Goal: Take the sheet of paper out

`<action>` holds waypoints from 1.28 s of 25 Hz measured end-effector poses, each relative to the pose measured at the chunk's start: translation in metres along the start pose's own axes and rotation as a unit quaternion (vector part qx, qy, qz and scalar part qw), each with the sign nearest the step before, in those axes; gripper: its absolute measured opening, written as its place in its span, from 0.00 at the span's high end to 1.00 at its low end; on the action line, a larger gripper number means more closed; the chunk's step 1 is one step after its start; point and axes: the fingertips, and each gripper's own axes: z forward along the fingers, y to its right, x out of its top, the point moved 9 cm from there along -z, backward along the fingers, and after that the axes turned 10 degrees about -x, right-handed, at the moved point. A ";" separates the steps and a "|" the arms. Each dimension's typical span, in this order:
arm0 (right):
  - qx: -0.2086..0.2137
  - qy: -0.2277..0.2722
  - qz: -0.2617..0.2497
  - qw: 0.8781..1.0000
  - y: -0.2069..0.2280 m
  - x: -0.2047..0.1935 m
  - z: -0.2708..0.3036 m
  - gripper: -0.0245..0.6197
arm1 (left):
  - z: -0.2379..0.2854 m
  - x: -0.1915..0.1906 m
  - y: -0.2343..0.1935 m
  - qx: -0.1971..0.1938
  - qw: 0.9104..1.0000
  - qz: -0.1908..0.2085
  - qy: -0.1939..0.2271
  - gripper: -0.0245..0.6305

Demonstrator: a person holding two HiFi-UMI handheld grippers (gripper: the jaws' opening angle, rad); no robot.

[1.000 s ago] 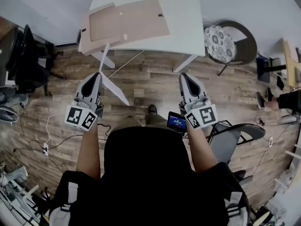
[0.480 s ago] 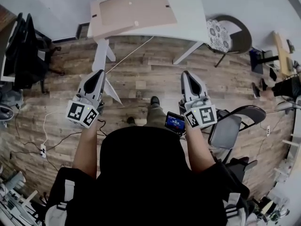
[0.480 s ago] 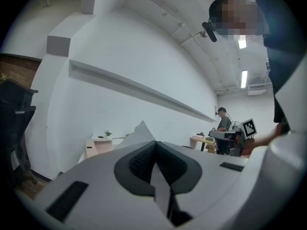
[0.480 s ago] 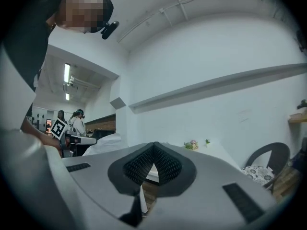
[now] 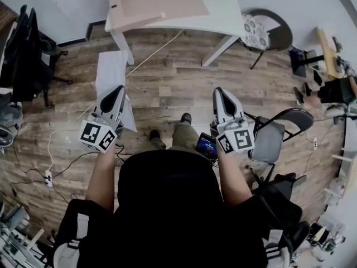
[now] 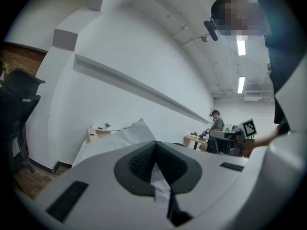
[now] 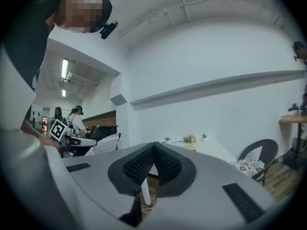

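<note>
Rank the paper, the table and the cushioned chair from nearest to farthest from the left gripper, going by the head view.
1. The paper: pinched in the left gripper's jaws.
2. The table: ahead, across the floor.
3. The cushioned chair: farther, off the table's right corner.

My view down: white table on a wood plank floor.
A flat cardboard folder lies across the table's left part. On the floor, a patterned chair stands just right of the table, and a folding chair stands well away from it, nearer me.
</note>
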 end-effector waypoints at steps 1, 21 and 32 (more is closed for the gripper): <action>0.002 0.001 -0.002 1.000 -0.001 0.000 -0.005 0.95 | -0.002 -0.002 0.004 0.001 1.000 0.000 0.001 0.96; 0.017 -0.020 0.014 1.000 0.103 -0.014 -0.069 0.95 | 0.073 -0.023 0.127 -0.005 1.000 -0.003 -0.027 0.96; 0.055 -0.017 0.020 0.998 0.108 -0.021 -0.064 0.95 | 0.074 -0.026 0.140 0.021 0.999 -0.015 -0.040 0.96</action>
